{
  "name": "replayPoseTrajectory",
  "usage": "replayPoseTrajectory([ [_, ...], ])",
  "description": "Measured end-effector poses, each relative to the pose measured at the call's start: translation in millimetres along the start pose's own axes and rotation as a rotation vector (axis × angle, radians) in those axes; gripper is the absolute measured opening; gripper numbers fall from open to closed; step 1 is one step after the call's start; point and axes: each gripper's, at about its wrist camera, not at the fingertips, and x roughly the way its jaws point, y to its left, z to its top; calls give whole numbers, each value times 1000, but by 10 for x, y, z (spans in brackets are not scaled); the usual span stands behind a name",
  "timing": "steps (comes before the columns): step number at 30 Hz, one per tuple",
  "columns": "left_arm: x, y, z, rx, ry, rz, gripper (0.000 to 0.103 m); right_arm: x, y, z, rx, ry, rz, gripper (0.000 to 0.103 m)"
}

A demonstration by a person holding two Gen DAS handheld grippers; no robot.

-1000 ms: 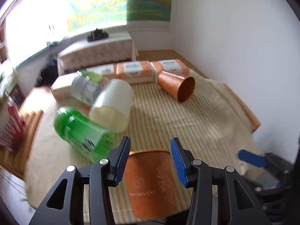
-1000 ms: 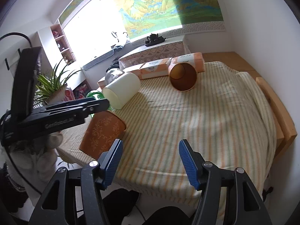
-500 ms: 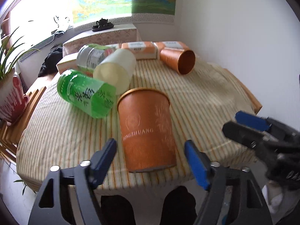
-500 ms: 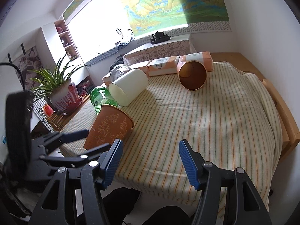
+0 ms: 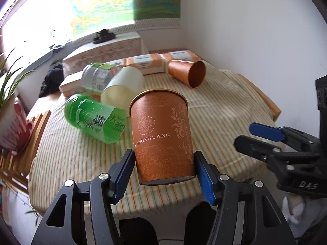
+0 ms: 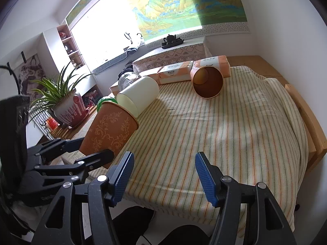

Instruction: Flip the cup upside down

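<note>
Up close in the left wrist view, our left claw grips the orange cup low on its sides, mouth up, hiding the striped tabletop behind; a green bottle and cream cup lie beyond. From the right wrist view, our right claw gapes empty, while a second orange cup lies sideways, its base hidden

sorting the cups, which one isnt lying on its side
The patterned orange RONGZHUANG cup, mouth up between the left gripper's fingers. The plain orange cup and the cream cup both lie on their sides on the striped cloth.
</note>
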Motion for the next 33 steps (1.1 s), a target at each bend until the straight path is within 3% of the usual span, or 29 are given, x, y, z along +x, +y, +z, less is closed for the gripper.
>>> replayPoseTrajectory([
  [6, 0, -160, 90, 155, 108, -61, 62, -69, 1, 124, 24, -45, 42, 58],
  [11, 2, -230, 94, 233, 157, -64, 63, 87, 127, 268, -47, -31, -8, 58],
  [20, -69, -288, 240, 344, 130, -26, 62, 408, 182, 283, -85, 59, -5, 58],
  [33, 244, -218, 543, 324, 117, -61, 62, 477, -1, 329, -40, 59, -47, 58],
])
